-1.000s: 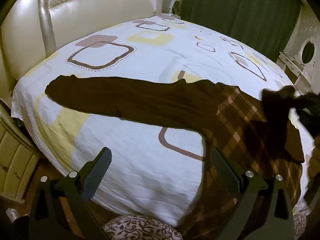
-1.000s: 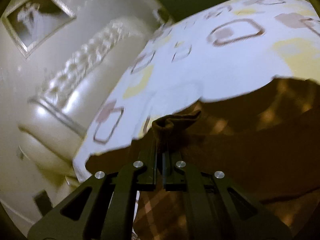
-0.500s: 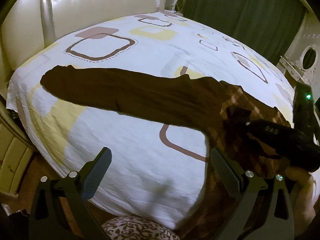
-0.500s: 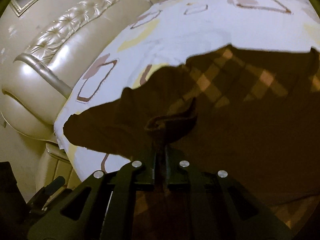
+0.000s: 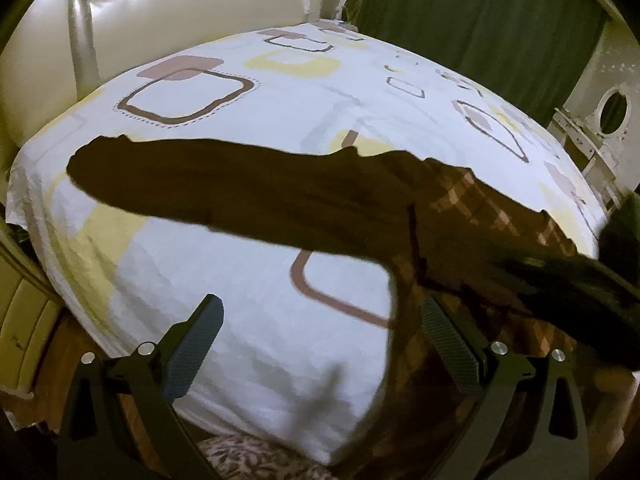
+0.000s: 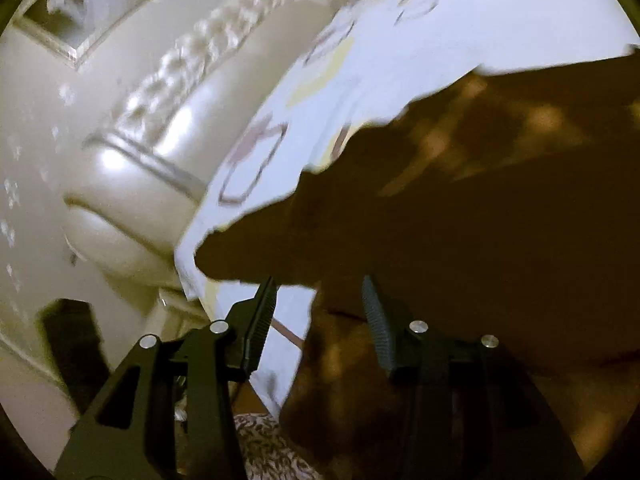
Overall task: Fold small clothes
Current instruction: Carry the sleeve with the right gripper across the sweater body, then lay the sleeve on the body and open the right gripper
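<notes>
The right wrist view is smeared by motion: the framed picture on the wall shows no readable subject, and the tufting of the headboard runs into streaks. The brown garment passes out of frame at the right and bottom edges there, its check pattern reduced to soft pale patches. In the left wrist view the right gripper is a dark blur at the right edge, its jaws indistinct. The garment's lower part drops over the bed's near edge, out of sight.

Bare sheet beside garment
</notes>
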